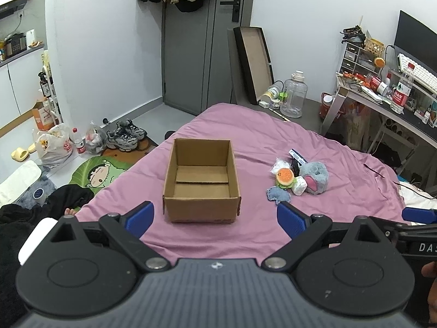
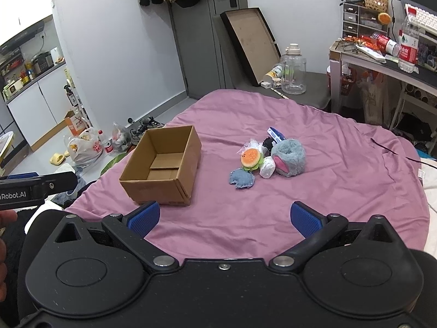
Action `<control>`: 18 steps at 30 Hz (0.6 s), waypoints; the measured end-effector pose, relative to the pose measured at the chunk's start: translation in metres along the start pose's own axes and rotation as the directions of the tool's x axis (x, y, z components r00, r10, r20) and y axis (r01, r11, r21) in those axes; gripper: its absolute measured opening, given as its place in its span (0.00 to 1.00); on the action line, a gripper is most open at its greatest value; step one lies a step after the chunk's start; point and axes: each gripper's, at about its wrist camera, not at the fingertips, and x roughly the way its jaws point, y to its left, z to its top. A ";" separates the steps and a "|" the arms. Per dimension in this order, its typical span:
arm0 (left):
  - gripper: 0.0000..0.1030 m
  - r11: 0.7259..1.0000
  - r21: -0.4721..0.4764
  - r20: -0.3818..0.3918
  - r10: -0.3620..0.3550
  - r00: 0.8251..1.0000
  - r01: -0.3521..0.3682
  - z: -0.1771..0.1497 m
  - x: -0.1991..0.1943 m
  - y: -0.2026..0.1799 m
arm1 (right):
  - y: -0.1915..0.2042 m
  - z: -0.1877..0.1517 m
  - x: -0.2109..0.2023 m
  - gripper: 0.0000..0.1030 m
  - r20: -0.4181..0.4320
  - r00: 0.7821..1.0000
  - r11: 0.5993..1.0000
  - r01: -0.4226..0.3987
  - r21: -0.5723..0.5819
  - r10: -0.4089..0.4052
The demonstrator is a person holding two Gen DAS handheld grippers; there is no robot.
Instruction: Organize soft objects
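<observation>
The left tool (image 1: 214,220) is held low over the near edge of the bed (image 1: 245,142), level and facing forward, its blue fingers (image 1: 139,218) spread wide with nothing between them. The right tool (image 2: 224,218) sits alongside in the same pose, jaws likewise wide apart and empty; its blue fingers (image 2: 306,220) hang above the purple sheet without touching it.

Just beyond the left tool, straight ahead, stands the open cardboard box (image 1: 201,181), upright with bare board showing inside. From the right wrist view the box (image 2: 161,166) lies ahead and to the left.

Further out and to the right of the box, well apart from both tools, the soft objects lie in a tight cluster on the sheet: a small blue denim cushion (image 2: 241,179) nearest, a burger plush (image 2: 251,158) behind it, a white wrapped piece (image 2: 267,167) touching the burger, and a grey-blue fluffy toy (image 2: 289,157) with a pink patch on the right. A blue-and-white packet (image 2: 276,134) and something black poke out at the back of the cluster.
</observation>
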 end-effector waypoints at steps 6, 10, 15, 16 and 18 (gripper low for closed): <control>0.93 1.000 0.002 -0.013 0.016 1.000 -0.016 0.008 0.022 -0.009 | -0.015 0.011 0.019 1.00 -0.013 1.000 1.000 -0.018 0.021 0.019; 0.93 1.000 0.017 -0.028 0.023 0.999 -0.022 0.017 0.035 -0.016 | -0.026 0.022 0.031 1.00 -0.014 1.000 1.000 -0.001 0.020 0.001; 0.93 0.999 0.017 -0.047 0.035 0.998 -0.034 0.026 0.054 -0.023 | -0.037 0.033 0.047 1.00 -0.019 1.000 1.000 -0.011 0.020 0.012; 0.93 0.999 0.019 -0.050 0.042 0.998 -0.041 0.027 0.058 -0.025 | -0.038 0.035 0.050 1.00 -0.022 1.000 1.000 -0.014 0.018 0.014; 0.93 0.998 0.024 -0.056 0.053 0.997 -0.051 0.031 0.067 -0.028 | -0.043 0.037 0.058 1.00 -0.027 0.999 0.999 -0.027 0.021 0.028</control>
